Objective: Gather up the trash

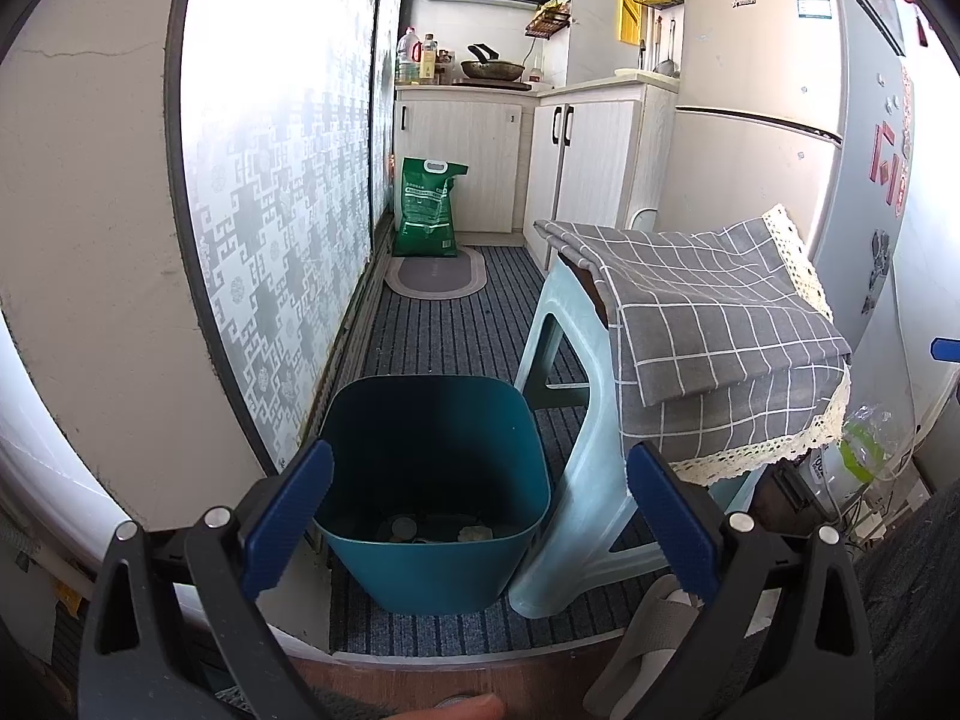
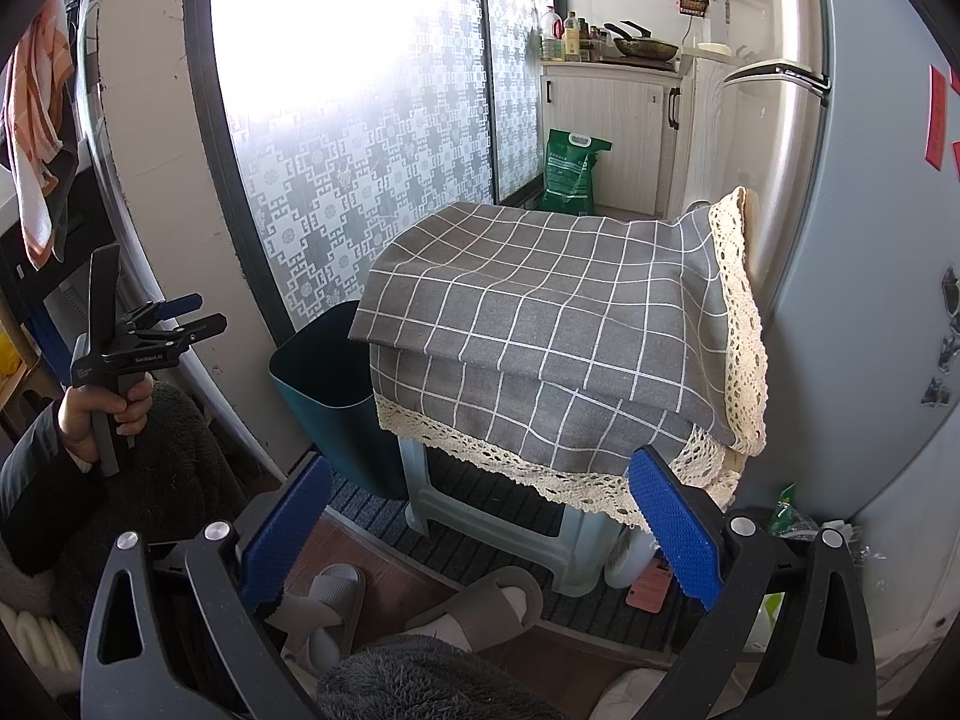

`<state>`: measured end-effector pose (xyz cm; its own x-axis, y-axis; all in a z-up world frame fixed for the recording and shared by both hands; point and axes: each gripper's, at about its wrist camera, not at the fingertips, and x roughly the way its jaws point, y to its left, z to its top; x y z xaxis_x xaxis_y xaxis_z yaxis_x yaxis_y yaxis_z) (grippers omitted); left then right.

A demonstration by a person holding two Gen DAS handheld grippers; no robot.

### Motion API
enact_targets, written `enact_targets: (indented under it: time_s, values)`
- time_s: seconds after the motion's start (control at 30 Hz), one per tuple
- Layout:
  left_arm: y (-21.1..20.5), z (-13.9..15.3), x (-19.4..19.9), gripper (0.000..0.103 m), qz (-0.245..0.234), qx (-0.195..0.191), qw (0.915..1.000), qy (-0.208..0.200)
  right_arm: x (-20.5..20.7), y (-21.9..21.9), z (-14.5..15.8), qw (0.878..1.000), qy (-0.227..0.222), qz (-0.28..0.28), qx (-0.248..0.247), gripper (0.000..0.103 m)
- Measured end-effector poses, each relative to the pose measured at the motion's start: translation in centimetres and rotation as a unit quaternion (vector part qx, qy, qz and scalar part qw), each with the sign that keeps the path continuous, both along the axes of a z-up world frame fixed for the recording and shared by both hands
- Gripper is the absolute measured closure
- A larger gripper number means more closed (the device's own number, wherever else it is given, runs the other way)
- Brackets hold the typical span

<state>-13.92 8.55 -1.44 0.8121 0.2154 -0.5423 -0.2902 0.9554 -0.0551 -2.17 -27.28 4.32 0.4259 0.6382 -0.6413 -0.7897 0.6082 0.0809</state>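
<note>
Both wide-open grippers, left [image 1: 480, 492] and right [image 2: 480, 516], hold nothing; left frame reads "GenRobot.AI".

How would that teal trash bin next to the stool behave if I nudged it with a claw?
The teal trash bin looks like thin plastic with only a few bits at its bottom, so it is probably light and would likely slide on the striped mat. It narrows toward its base, so a push near the rim might tip it; the stool close beside it could stop it.
</note>
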Motion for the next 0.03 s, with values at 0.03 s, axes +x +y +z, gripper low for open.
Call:
enact_targets:
  time_s: [0.03]
  values:
    - [0.11, 0.01, -0.03, 0.003, 0.001, -0.002, 1.0, -0.001, 0.06, 0.03, 0.02, 1.0, 0.0, 0.0, 0.0, 0.003]
